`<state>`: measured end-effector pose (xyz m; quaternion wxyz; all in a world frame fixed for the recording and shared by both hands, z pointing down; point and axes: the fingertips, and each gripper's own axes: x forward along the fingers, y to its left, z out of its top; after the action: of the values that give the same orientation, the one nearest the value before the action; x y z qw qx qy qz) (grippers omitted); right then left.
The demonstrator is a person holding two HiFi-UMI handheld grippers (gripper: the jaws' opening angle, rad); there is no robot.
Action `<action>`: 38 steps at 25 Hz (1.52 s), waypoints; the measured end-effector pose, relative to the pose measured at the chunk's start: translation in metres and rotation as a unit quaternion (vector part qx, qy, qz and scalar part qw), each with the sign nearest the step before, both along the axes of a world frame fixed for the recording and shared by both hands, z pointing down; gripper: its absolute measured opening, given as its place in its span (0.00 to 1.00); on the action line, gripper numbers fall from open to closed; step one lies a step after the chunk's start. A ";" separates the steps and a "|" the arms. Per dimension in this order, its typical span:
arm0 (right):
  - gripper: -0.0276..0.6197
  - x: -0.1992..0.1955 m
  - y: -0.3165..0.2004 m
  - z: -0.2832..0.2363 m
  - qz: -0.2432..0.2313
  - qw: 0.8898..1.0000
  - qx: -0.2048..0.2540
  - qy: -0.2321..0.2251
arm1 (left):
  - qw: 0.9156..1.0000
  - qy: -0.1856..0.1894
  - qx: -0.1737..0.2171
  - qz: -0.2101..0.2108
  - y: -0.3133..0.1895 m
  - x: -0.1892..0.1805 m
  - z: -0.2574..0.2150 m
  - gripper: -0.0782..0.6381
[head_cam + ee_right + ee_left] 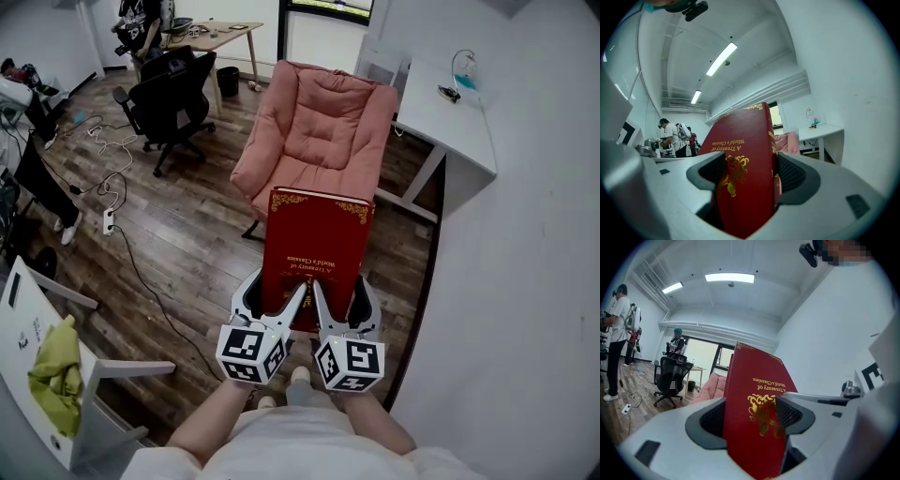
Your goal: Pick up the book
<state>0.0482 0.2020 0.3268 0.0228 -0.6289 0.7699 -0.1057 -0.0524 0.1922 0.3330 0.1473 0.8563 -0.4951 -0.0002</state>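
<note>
Red cloth with gilt corners and gilt lettering covers the book (315, 246), which is held in the air in front of the person, its cover facing up toward the head camera. Its near edge sits in both tools, and in the head view its far edge overlaps the front of the armchair seat.

The left gripper (275, 305) is clamped on the near edge toward the book's left side. In the left gripper view both dark ribbed pads press the book, one on the cover and one on the back. The right gripper (345, 302) is clamped on the same edge just beside it. In the right gripper view its jaws squeeze the cover and back in the same way, with the spine turned toward the camera. The two marker cubes (251, 352) lie side by side, nearly touching, above the person's forearms (220, 417).

Below is a dark wooden plank floor (187, 248). A white wall (525, 300) fills the right side. A pink cushioned armchair (319, 127) stands beyond the book, and a white desk (450, 127) stands to its right against the wall. A black office chair (173, 98) stands to the left, with a wooden table (220, 39) behind it. White cables (117, 183) trail across the floor to a power strip (108, 221). A yellow-green cloth (58, 370) lies on white furniture at lower left.
</note>
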 end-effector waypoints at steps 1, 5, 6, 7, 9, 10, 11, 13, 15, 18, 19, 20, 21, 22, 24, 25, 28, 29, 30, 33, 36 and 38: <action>0.57 -0.006 0.008 0.000 0.003 1.000 0.000 -0.001 | 1.000 -0.002 0.000 0.002 0.008 -0.005 -0.001 0.54; 0.57 -0.034 0.045 -0.001 0.008 1.000 0.000 0.003 | 1.000 0.001 0.000 0.008 0.043 -0.033 0.000 0.54; 0.57 -0.039 0.054 -0.001 0.008 1.000 0.001 0.004 | 1.000 0.003 0.000 0.008 0.052 -0.039 0.000 0.54; 0.57 -0.044 0.062 -0.001 0.009 1.000 0.001 0.004 | 1.000 0.003 0.001 0.009 0.061 -0.044 0.000 0.54; 0.57 -0.050 0.080 0.000 0.011 1.000 -0.001 0.001 | 1.000 0.000 0.002 0.012 0.077 -0.050 0.000 0.54; 0.57 -0.053 0.087 0.000 0.012 1.000 -0.002 -0.001 | 1.000 -0.002 0.003 0.014 0.084 -0.052 -0.001 0.54; 0.57 -0.054 0.093 -0.001 0.013 1.000 -0.002 -0.003 | 1.000 -0.003 0.004 0.015 0.090 -0.054 -0.002 0.54; 0.57 -0.058 0.104 -0.002 0.011 1.000 -0.001 -0.003 | 1.000 -0.004 0.004 0.013 0.101 -0.057 -0.003 0.54; 0.57 -0.060 0.114 -0.004 0.007 1.000 0.001 -0.001 | 1.000 -0.004 0.006 0.009 0.113 -0.059 -0.005 0.54; 0.57 -0.059 0.125 -0.009 0.000 1.000 0.006 0.000 | 1.000 -0.002 0.012 0.002 0.124 -0.059 -0.010 0.54; 0.57 -0.057 0.128 -0.011 -0.002 1.000 0.006 0.000 | 1.000 -0.001 0.013 0.000 0.127 -0.057 -0.011 0.54; 0.57 -0.054 0.130 -0.013 -0.003 1.000 0.007 0.002 | 1.000 0.001 0.014 -0.002 0.130 -0.054 -0.013 0.54; 0.57 -0.052 0.133 -0.014 -0.004 1.000 0.008 0.004 | 1.000 0.004 0.015 -0.003 0.134 -0.052 -0.014 0.54; 0.57 -0.050 0.136 -0.015 -0.005 1.000 0.009 0.006 | 1.000 0.007 0.014 -0.004 0.137 -0.050 -0.014 0.54; 0.57 -0.045 0.141 -0.014 -0.007 1.000 0.010 0.010 | 1.000 0.009 0.012 -0.006 0.142 -0.045 -0.013 0.54; 0.57 -0.042 0.143 -0.014 -0.007 1.000 0.009 0.011 | 1.000 0.009 0.011 -0.006 0.144 -0.042 -0.013 0.54; 0.57 -0.037 0.149 -0.016 -0.007 1.000 0.012 0.018 | 1.000 0.013 0.011 -0.007 0.150 -0.037 -0.014 0.54; 0.57 -0.037 0.150 -0.017 -0.007 1.000 0.013 0.020 | 1.000 0.014 0.011 -0.008 0.151 -0.036 -0.014 0.54; 0.57 -0.036 0.150 -0.018 -0.009 1.000 0.013 0.020 | 1.000 0.015 0.011 -0.009 0.152 -0.036 -0.015 0.54; 0.57 -0.033 0.151 -0.019 -0.011 1.000 0.011 0.013 | 1.000 0.011 0.015 -0.010 0.152 -0.033 -0.017 0.54; 0.57 -0.030 0.152 -0.018 -0.011 1.000 0.010 0.010 | 1.000 0.008 0.015 -0.010 0.154 -0.030 -0.017 0.54; 0.57 -0.030 0.153 -0.018 -0.012 1.000 0.010 0.012 | 1.000 0.011 0.012 -0.011 0.155 -0.030 -0.016 0.54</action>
<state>0.0183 0.3549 0.3090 0.0185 -0.6207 0.7785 -0.0911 -0.0825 0.3470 0.3173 0.1429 0.8523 -0.5028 -0.0173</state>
